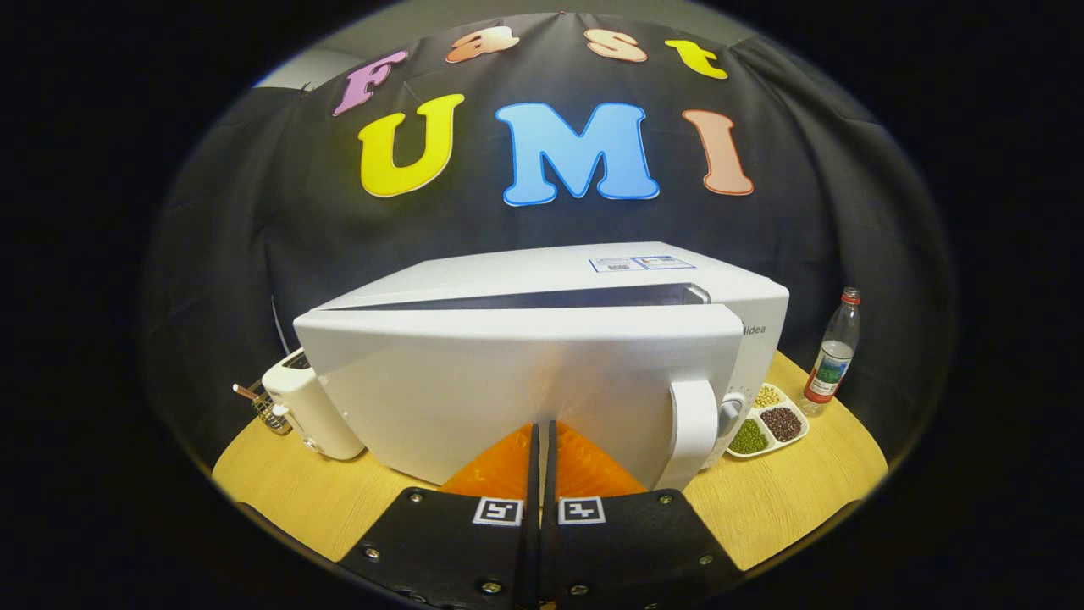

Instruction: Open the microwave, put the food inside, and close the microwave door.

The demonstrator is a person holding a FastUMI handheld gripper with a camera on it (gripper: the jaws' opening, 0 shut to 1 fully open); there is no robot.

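The claw pointed level and straight ahead, low over the near edge of the wooden bench, its two fingers drawn together with only a thin slit between them and nothing gripped. Their tips lay right at the front face of the microwave door, whether touching it or just short of it could not be told.

The microwave stood on the bench directly ahead of the claw. Its door was nearly closed but not flush: a dark gap ran along its top edge, narrow at the left and wider at the right, so the right side stood slightly out from the body. The door handle hung upright just right of the fingertips.

A white toaster sat at the microwave's left, with a small wire basket beside it. To the right, near the microwave's corner, lay a divided white dish of beans, and farther right stood a clear bottle with a red cap.
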